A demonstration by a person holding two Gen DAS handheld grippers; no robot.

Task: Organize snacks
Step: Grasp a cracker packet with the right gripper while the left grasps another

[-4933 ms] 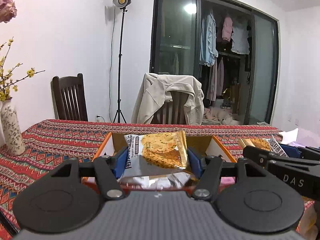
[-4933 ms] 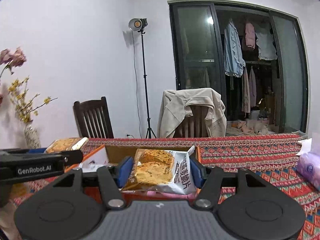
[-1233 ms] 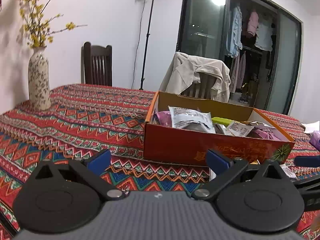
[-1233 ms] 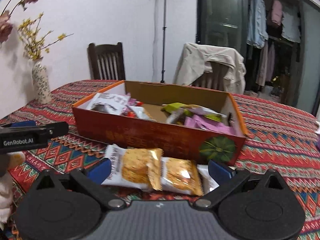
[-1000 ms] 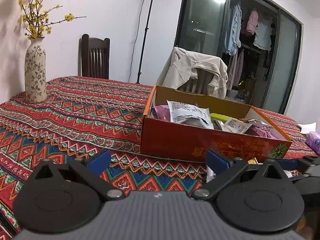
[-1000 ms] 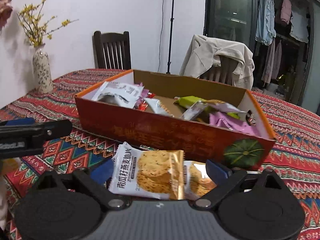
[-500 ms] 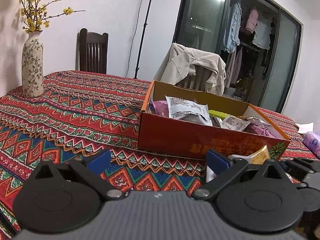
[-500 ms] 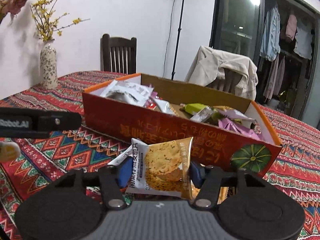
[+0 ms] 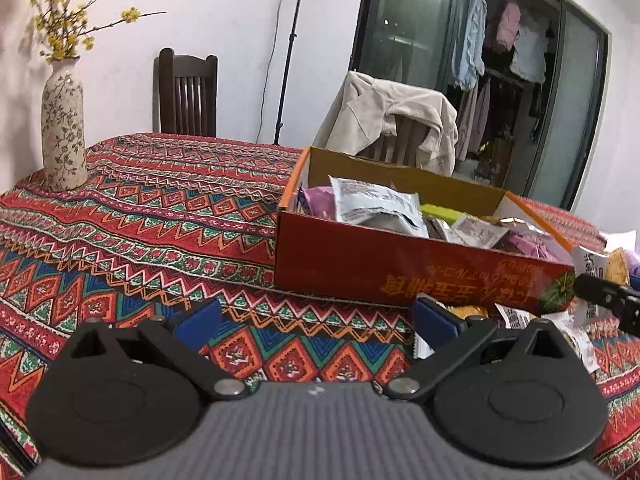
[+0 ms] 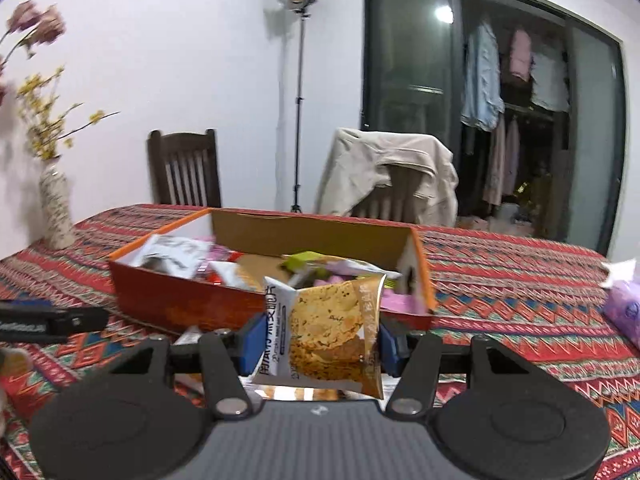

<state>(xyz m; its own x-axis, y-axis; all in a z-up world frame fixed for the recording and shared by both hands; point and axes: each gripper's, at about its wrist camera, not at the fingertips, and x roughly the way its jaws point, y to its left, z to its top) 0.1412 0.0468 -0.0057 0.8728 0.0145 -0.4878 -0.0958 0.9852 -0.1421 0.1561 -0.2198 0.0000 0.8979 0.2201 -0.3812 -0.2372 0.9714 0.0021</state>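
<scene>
My right gripper (image 10: pixel 320 346) is shut on a cracker packet (image 10: pixel 326 334), white and gold with biscuits printed on it, lifted off the cloth in front of the orange snack box (image 10: pixel 200 304). The same box (image 9: pixel 400 268) lies ahead of my left gripper (image 9: pixel 316 320), which stands open over the patterned tablecloth with nothing between its fingers. Several packets fill the box, among them a silver-white pouch (image 9: pixel 372 204). More loose packets (image 9: pixel 576 340) lie on the cloth at the box's near right corner. The right gripper's black finger (image 9: pixel 604 292) shows at the left wrist view's right edge.
A flowered vase (image 9: pixel 64 128) stands at the table's far left. Two chairs sit behind the table, one dark wood (image 9: pixel 186 96), one draped with a beige jacket (image 9: pixel 394 120). A purple tissue pack (image 10: pixel 624 312) lies at the right. A light stand (image 10: pixel 298 92) rises by the wall.
The right gripper closed on the cracker packet that lay in front of the box and lifted it off the cloth, moving toward the box. The left gripper stayed open and nearly still.
</scene>
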